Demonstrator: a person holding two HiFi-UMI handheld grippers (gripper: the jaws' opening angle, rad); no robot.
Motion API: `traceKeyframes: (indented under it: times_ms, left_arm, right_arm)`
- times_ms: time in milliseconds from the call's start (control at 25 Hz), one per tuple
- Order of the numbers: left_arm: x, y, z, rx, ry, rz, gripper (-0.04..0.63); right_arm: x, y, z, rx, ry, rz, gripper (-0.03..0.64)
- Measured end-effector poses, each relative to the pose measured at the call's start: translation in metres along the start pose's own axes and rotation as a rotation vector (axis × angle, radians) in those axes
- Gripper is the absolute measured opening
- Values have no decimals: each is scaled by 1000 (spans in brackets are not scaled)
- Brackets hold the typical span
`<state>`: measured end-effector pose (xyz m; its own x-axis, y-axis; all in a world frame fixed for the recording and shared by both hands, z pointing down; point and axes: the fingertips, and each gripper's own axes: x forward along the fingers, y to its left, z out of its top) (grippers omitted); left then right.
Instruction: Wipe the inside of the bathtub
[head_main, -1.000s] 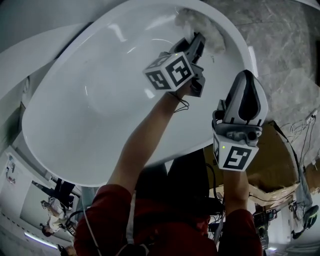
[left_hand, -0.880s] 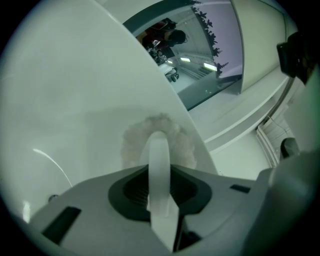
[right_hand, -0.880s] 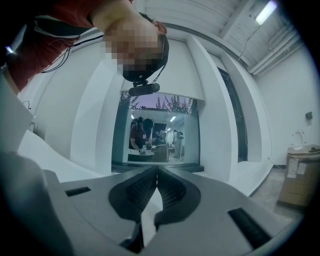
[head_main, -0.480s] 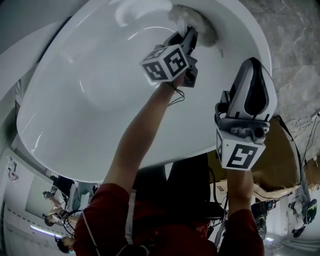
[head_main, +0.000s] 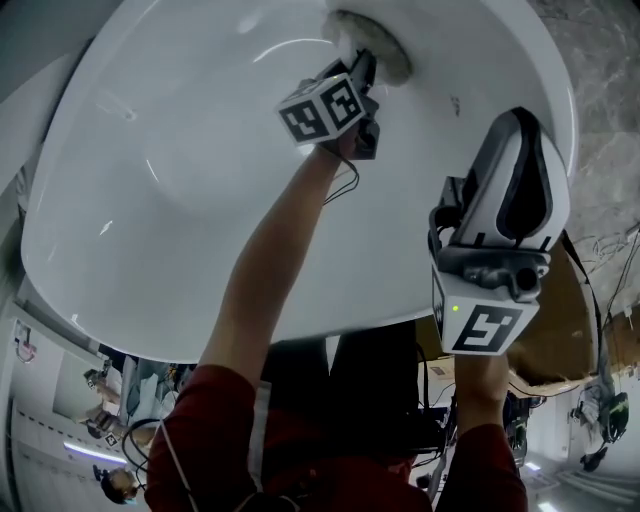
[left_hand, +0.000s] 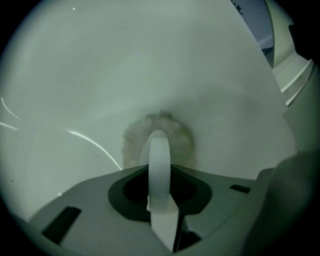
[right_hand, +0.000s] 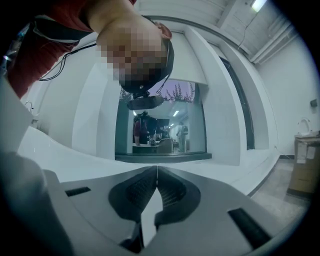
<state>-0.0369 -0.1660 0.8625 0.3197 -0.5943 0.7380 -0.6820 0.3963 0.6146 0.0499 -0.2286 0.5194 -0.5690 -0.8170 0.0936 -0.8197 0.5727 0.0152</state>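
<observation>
The white bathtub (head_main: 150, 200) fills the head view, seen from above. My left gripper (head_main: 362, 68) reaches deep inside and is shut on a pale fluffy cloth (head_main: 385, 50), which is pressed flat against the tub's far inner wall. In the left gripper view the cloth (left_hand: 131, 142) spreads round the closed jaw tips of the left gripper (left_hand: 159, 137) on the tub wall (left_hand: 100, 75). My right gripper (head_main: 520, 130) hangs over the tub's right rim, away from the cloth. The right gripper (right_hand: 156, 170) has its jaws together with nothing between them.
Grey marbled floor (head_main: 600, 90) lies beyond the tub's right rim. A brown cardboard box (head_main: 570, 330) and loose cables (head_main: 610, 260) sit at the right. The right gripper view faces a person's head and a window (right_hand: 160, 125) in a white wall.
The left gripper has slid the cloth farther along the tub's far wall, up and slightly left in the head view. The right gripper has stayed shut over the rim.
</observation>
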Motion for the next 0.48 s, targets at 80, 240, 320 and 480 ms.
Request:
traceKeyframes:
  times_ms: [80,240,320,480]
  left_arm:
    - [8,15,-7,0,26,31,92]
    - [22,44,-19,-4,71,95,92]
    - [26,53,-21,-9,83,115,92]
    - [27,56,-25,-31,102,133,92]
  right_arm:
    - [3,3,-3,8,-3,8,12]
    - [4,4,-11,18,8,8,12]
    - [4,3,-14,25,12,6,12]
    - [1,3,-17,32,13,10,12]
